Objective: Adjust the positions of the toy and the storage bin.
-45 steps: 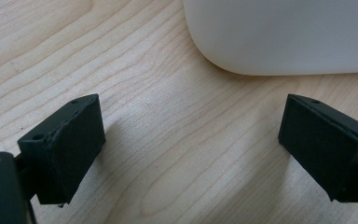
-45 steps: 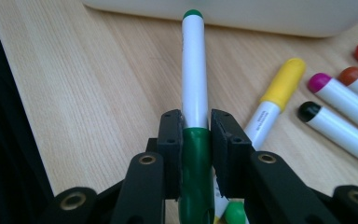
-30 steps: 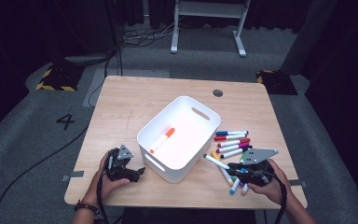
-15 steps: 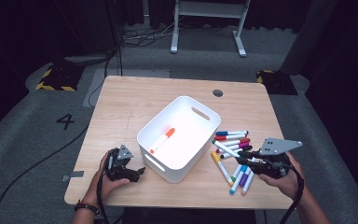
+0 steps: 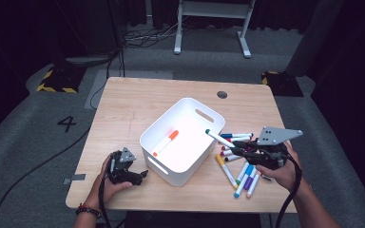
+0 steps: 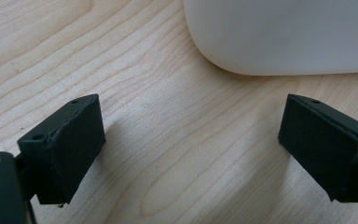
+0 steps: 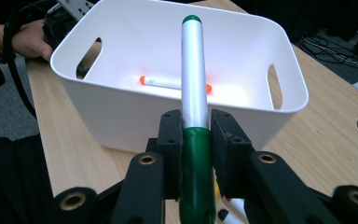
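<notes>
While the right gripper (image 7: pixel 196 128) clamps the green-capped white marker pen (image 7: pixel 194 88) near its cap end, the long barrel is left free and aimed at the white plastic bin with slotted handles (image 7: pixel 279 100), which suits a drop over the rim. In the high view that marker (image 5: pixel 221 138) is lifted off the table, its tip just at the bin's right wall (image 5: pixel 214 128). It is a slim white cylinder with a dark green cap in the grip and a small green plug at the far end.

Left gripper (image 6: pixel 191 149): jaws wide apart with nothing between, resting on the light wooden table (image 6: pixel 168 93) just short of the bin's corner (probably parked there to steady the bin if needed).

Remaining loose markers (image 5: pixel 242 173) lie fanned on the table beside the right hand. Farther in, one orange-capped white marker (image 5: pixel 165 143) lies on the bin floor.
</notes>
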